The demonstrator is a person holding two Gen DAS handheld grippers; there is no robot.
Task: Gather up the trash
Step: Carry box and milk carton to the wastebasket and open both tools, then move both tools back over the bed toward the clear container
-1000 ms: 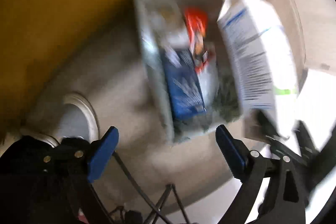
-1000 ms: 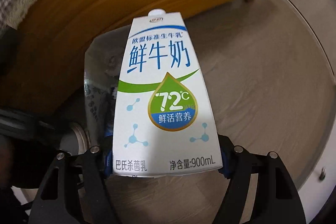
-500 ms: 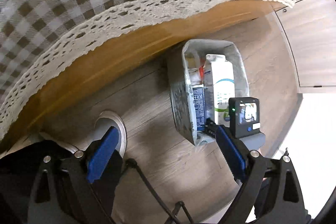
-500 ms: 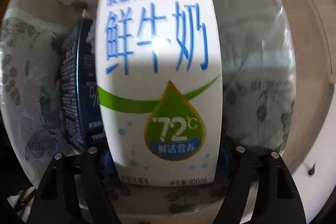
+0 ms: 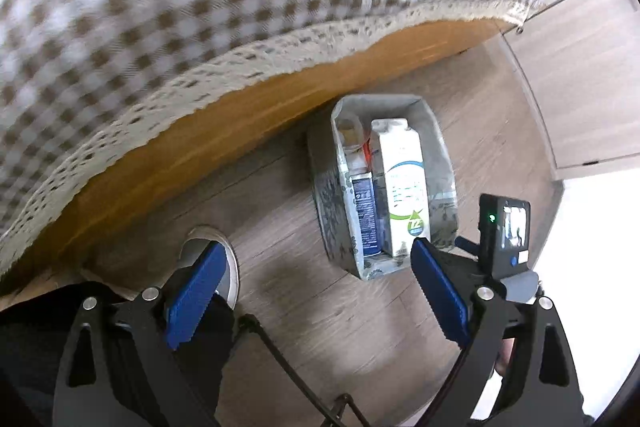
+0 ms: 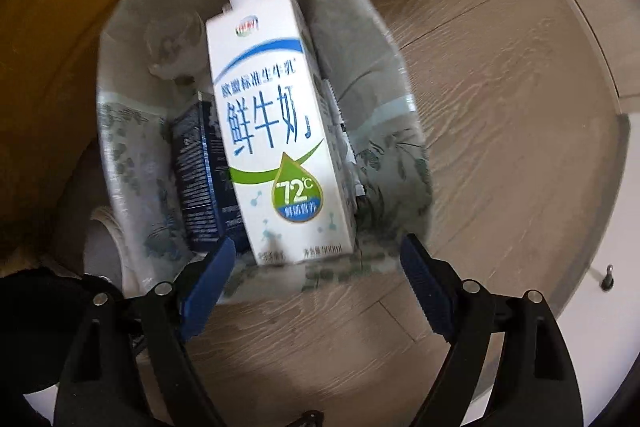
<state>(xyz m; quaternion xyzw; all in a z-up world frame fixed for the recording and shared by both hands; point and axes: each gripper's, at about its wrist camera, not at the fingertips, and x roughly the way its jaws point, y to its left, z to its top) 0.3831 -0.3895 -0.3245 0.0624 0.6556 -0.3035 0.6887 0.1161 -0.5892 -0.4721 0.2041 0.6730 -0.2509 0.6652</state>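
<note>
A white milk carton (image 6: 276, 131) with blue characters and a green drop lies inside a lined trash bin (image 6: 376, 99) on the wood floor, next to a dark blue box (image 6: 198, 171). My right gripper (image 6: 316, 265) is open and empty just above the bin's near rim. In the left wrist view the carton (image 5: 402, 183) and blue box (image 5: 364, 217) rest in the bin (image 5: 440, 155). My left gripper (image 5: 316, 287) is open and empty, higher up and back from the bin. The right gripper's body with its small screen (image 5: 505, 235) shows beside the bin.
A wooden table edge (image 5: 240, 131) with a checked, lace-trimmed cloth (image 5: 160, 27) hangs over the far side of the bin. A round white object (image 5: 230, 267) lies on the floor at left. Black cables (image 5: 280, 355) trail below the left gripper.
My right gripper has opened and let go of the milk carton, which now lies in the bin. The right gripper has pulled back. The left gripper has risen away from the bin.
</note>
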